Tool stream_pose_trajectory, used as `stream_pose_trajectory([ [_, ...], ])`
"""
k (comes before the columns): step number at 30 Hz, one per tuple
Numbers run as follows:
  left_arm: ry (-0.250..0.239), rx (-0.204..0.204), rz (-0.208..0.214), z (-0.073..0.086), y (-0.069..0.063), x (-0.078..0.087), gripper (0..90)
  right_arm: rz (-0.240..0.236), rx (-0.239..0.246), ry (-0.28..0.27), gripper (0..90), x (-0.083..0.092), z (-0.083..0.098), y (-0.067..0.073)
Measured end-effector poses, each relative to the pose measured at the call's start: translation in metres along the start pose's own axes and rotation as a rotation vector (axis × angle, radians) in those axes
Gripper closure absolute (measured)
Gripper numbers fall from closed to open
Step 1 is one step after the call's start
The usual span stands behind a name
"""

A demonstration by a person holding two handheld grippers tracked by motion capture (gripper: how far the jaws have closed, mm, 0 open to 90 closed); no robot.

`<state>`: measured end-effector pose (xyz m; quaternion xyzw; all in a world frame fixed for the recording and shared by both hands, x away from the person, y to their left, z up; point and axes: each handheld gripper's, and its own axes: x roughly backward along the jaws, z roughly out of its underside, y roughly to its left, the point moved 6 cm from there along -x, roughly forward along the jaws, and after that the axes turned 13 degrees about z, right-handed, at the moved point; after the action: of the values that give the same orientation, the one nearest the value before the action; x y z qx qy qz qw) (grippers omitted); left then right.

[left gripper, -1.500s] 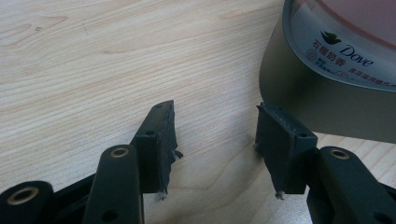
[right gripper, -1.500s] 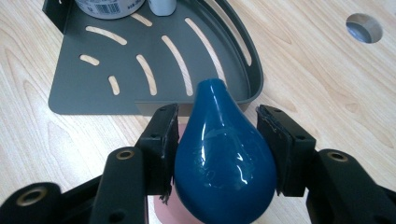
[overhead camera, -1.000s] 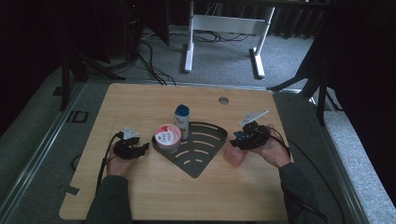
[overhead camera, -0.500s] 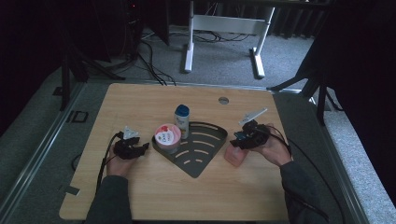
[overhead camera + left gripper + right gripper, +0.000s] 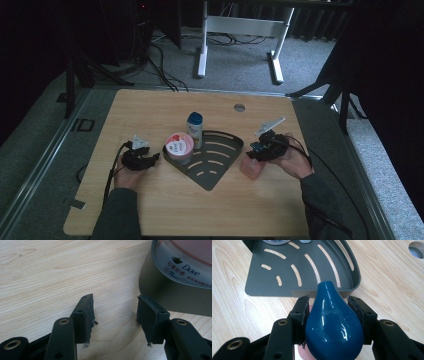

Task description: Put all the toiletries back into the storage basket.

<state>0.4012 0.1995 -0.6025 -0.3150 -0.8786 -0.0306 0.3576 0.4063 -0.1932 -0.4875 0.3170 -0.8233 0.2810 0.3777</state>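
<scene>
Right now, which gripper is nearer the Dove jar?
Left. The left gripper sits open just left of the Dove jar, jaws short of its wall. The right gripper is across the tray, shut on the pink bottle.

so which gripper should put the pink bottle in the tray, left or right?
Right. The right gripper already has its jaws closed around the blue cap of the pink bottle, just beside the tray. The left gripper is open, holds nothing, and sits near the jar across the tray.

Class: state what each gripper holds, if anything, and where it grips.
The right gripper clamps the pink bottle's blue cap at its sides. The left gripper is open and holds nothing.
</scene>
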Motion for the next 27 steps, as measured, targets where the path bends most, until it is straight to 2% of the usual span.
stream_pose_trajectory([
  [9, -0.001, 0.001, 0.001, 0.000, 0.000, 0.000, 47.8, 0.008, 0.021, 0.016, 53.3, 0.002, -0.002, 0.006],
  [19, -0.001, 0.001, 0.002, 0.000, 0.000, 0.000, 47.8, -0.023, 0.042, 0.017, 53.3, 0.002, -0.007, 0.018],
  [27, 0.000, 0.001, 0.002, 0.000, 0.000, 0.000, 47.8, -0.023, 0.064, 0.014, 53.4, 0.003, -0.009, 0.025],
])
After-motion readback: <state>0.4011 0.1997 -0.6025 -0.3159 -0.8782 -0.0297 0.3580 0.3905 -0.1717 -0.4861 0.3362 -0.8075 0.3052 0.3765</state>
